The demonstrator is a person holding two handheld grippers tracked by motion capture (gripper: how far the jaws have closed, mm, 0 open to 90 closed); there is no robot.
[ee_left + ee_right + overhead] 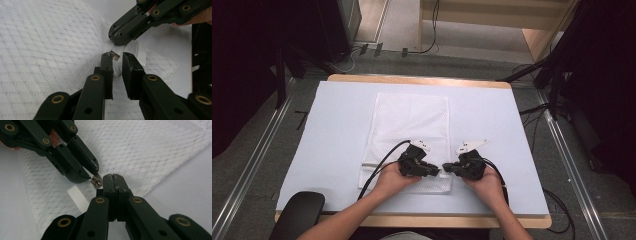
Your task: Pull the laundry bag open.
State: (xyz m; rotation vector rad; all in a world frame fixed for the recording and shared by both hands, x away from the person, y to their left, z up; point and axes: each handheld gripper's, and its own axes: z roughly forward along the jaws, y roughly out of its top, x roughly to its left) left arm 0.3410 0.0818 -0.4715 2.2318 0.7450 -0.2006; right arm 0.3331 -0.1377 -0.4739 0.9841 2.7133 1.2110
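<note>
My two hands (394,181) come in at the near edge of the table (507,125), one claw in each. They meet nose to nose at the near right corner of the mesh bag (412,117), because that is where the zip ends.

My right claw (113,178) is squeezed all the way shut. It has a little bit of the bag's edge pinched in its tip, and the cloth lifts up there like a tiny tent. I think I hold it like this so the bag stays put and the zip stays tight when I pull.

My left claw (117,57) is nearly closed, with a thin gap left. White cloth sits in the gap, and the small metal zip pull (95,181) is right at its tips. I cannot tell if the pads are pressing on the pull yet. I think this claw is there to grab it and slide it along.

A short white ribbon (77,197) lies just beside the zip.

Farther off, the rest of the bag lies flat toward the middle of the table. That keeps the zip line straight and easy to run. Past the far edge are the floor and some cables (432,30).
</note>
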